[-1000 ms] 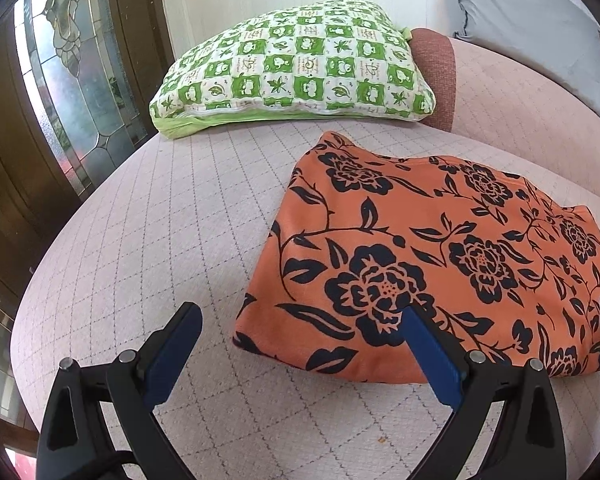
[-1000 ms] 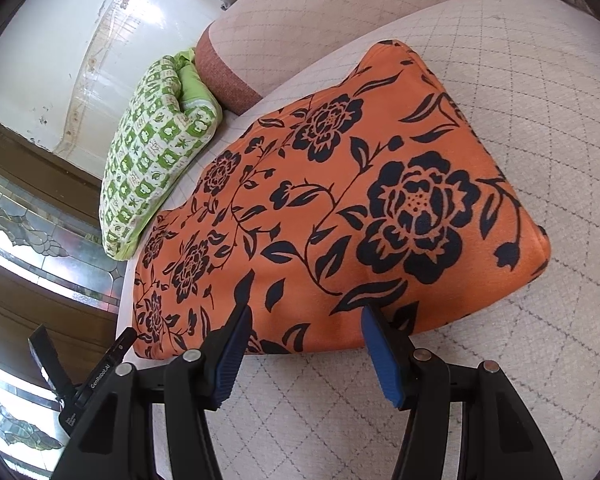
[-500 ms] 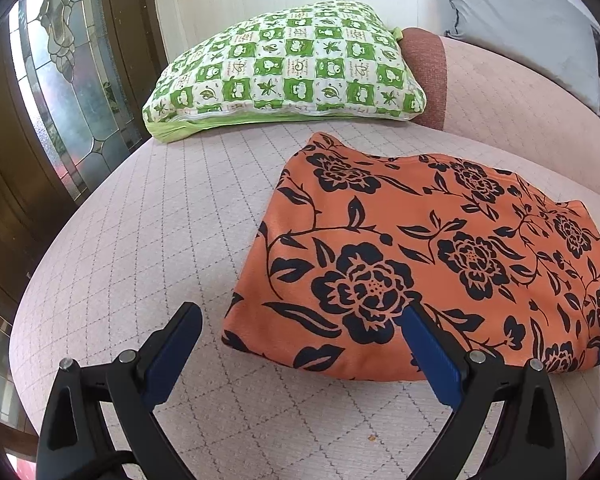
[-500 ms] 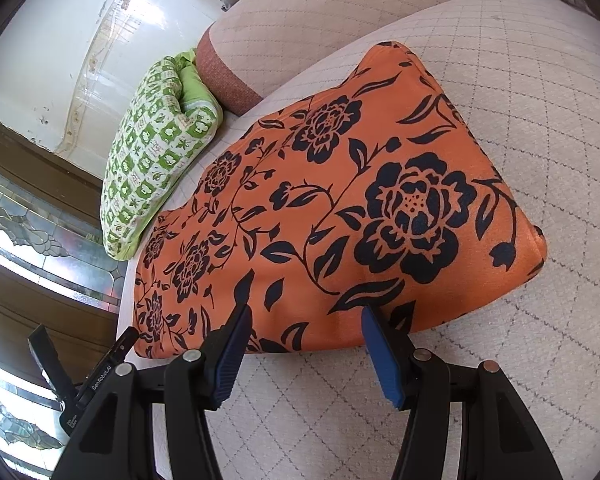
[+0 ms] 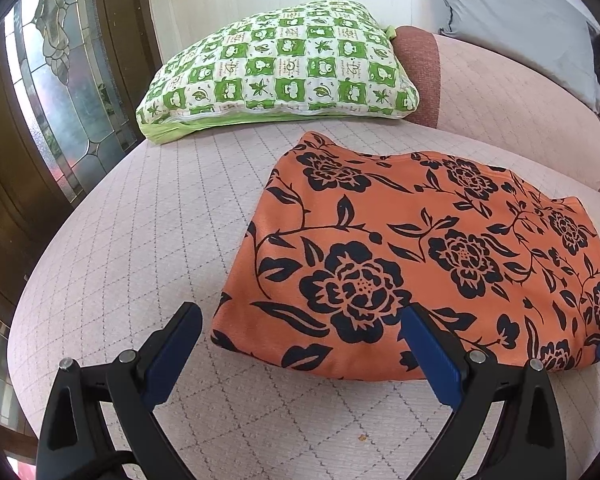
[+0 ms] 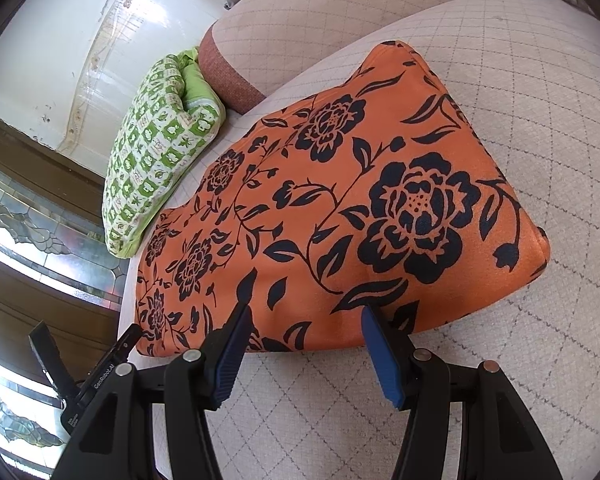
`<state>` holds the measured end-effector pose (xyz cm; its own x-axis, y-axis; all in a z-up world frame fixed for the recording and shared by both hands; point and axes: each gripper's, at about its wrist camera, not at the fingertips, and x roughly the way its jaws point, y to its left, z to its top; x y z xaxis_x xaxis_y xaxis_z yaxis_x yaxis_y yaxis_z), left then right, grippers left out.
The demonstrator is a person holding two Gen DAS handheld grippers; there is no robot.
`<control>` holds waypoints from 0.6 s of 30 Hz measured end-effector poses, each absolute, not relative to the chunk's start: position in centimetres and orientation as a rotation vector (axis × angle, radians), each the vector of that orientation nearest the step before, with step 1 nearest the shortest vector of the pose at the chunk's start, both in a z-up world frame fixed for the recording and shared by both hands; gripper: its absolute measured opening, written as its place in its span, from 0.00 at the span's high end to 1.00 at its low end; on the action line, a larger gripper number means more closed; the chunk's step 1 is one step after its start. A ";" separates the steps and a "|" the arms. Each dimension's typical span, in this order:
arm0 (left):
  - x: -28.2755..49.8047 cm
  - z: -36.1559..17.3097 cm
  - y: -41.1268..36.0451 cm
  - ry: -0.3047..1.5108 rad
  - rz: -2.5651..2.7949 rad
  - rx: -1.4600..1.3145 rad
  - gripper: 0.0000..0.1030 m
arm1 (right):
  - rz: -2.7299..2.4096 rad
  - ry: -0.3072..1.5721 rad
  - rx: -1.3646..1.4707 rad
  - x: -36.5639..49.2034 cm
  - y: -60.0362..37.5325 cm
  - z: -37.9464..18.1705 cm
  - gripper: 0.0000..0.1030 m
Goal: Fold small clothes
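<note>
While both our grippers, the left gripper [image 5: 300, 334] and the right gripper [image 6: 304, 334], hang spread wide and empty at the near edge of the folded orange floral garment [image 5: 416, 256] lying on the quilted cushion [image 5: 148, 232], we risk pinching only the top layer, which would drag the fold apart.

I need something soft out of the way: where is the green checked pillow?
In the left wrist view the green checked pillow lies at the far end of the quilted cushion, against the backrest, beyond the orange floral garment.
</note>
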<state>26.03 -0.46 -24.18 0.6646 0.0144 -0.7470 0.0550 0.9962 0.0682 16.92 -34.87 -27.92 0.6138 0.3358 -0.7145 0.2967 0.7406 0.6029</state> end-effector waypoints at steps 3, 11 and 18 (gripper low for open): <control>26.0 -24.2 -0.6 0.844 -0.026 0.090 0.03 | 0.027 0.934 0.764 16.9 -34.9 -27.9 0.41; 25.9 -24.3 -0.9 0.846 -0.034 0.097 0.03 | 0.011 0.921 0.767 16.7 -35.6 -27.7 0.41; 26.0 -24.4 -1.2 0.850 -0.036 0.102 0.03 | 0.002 0.917 0.781 16.8 -36.2 -28.0 0.41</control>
<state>25.98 -1.17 -24.37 0.6599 0.0094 -0.7513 0.0722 0.9945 0.0759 16.81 -36.15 -28.01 0.6283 0.3180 -0.7100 0.3156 0.7299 0.6063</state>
